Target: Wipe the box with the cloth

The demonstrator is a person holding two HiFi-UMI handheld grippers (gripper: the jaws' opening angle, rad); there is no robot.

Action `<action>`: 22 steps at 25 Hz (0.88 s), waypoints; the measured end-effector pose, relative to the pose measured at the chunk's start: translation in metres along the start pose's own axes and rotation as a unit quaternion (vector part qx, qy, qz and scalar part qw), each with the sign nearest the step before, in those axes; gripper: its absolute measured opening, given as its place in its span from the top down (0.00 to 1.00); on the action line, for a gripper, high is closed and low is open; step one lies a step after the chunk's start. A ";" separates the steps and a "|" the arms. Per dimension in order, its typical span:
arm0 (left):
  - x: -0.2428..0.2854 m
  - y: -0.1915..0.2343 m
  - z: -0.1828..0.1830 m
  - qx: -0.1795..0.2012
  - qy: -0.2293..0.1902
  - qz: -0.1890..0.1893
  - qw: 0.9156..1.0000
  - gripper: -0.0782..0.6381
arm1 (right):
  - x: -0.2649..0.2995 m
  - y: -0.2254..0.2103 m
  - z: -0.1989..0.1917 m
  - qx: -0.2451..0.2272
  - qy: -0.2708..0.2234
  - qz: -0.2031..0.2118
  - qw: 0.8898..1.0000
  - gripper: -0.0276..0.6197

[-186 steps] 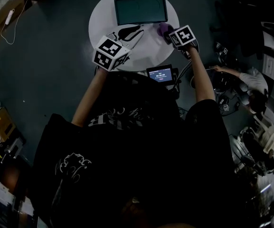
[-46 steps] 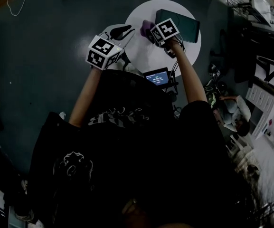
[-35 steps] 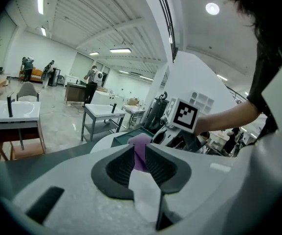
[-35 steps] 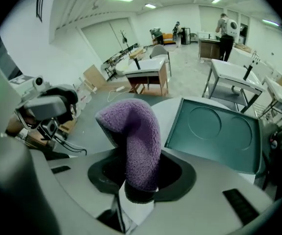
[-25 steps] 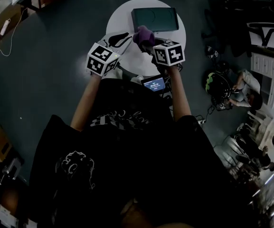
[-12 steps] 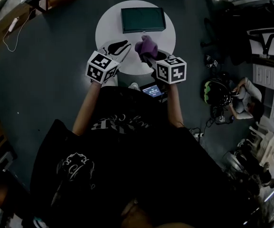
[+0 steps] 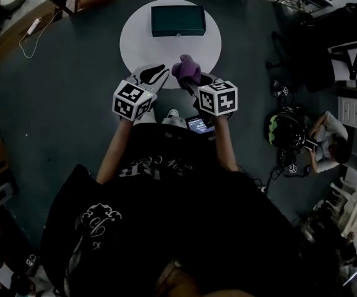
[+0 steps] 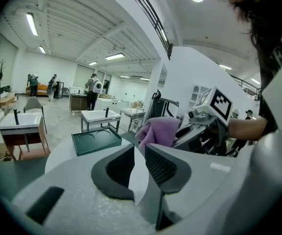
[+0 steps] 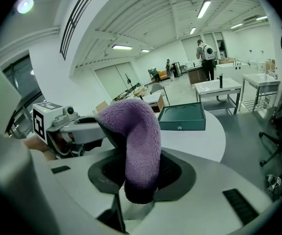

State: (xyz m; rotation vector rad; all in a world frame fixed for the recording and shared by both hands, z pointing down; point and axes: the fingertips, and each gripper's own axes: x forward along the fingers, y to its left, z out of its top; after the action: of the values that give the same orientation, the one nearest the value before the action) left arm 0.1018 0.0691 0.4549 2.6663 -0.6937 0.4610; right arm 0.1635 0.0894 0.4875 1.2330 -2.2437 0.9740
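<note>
Open hall, dark floor, round white tabletop (image 7: 135,48). Left tool (image 8: 138,163) sits at its 7 o'clock edge, jaws a narrow slit apart, nothing between them. Right tool (image 9: 138,180) at 5 o'clock is clamped on the purple cloth (image 9: 138,131), which flops over above the jaws. Dark green box (image 7: 178,20) at 12 o'clock, well apart. Cloth looks light, soft, fleecy; mid-fold pinch suits. Box likely rigid, light, may slide; steady an edge. No brand readable; waist screen (image 7: 200,124) text too small.

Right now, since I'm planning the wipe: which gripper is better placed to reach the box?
Right: the right gripper is shut on the purple cloth; the left gripper holds nothing.
</note>
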 end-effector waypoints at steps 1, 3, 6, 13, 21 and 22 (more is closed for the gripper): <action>-0.002 -0.005 0.000 0.003 0.000 0.001 1.000 0.81 | -0.003 0.002 -0.003 0.001 -0.001 0.004 1.000 0.79; -0.004 -0.012 0.001 0.010 0.002 0.003 1.000 0.81 | -0.007 0.006 -0.008 0.003 -0.005 0.010 1.000 0.79; -0.010 -0.013 0.002 0.018 0.001 0.009 1.000 0.81 | -0.011 0.010 -0.010 0.002 -0.010 0.010 1.000 0.79; -0.026 -0.010 0.009 0.030 -0.011 0.009 0.999 0.81 | -0.016 0.028 -0.009 0.001 -0.019 0.011 1.000 0.79; -0.061 -0.005 0.000 0.053 -0.001 -0.012 0.999 0.81 | -0.007 0.062 -0.010 0.019 -0.029 0.002 0.999 0.79; -0.066 -0.003 -0.002 0.053 0.000 -0.012 0.998 0.81 | -0.006 0.067 -0.011 0.020 -0.029 0.000 0.999 0.79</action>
State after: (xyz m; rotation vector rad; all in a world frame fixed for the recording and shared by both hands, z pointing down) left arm 0.0481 0.0990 0.4297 2.7718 -0.6525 0.5038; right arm 0.1096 0.1254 0.4653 1.2946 -2.2784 1.0009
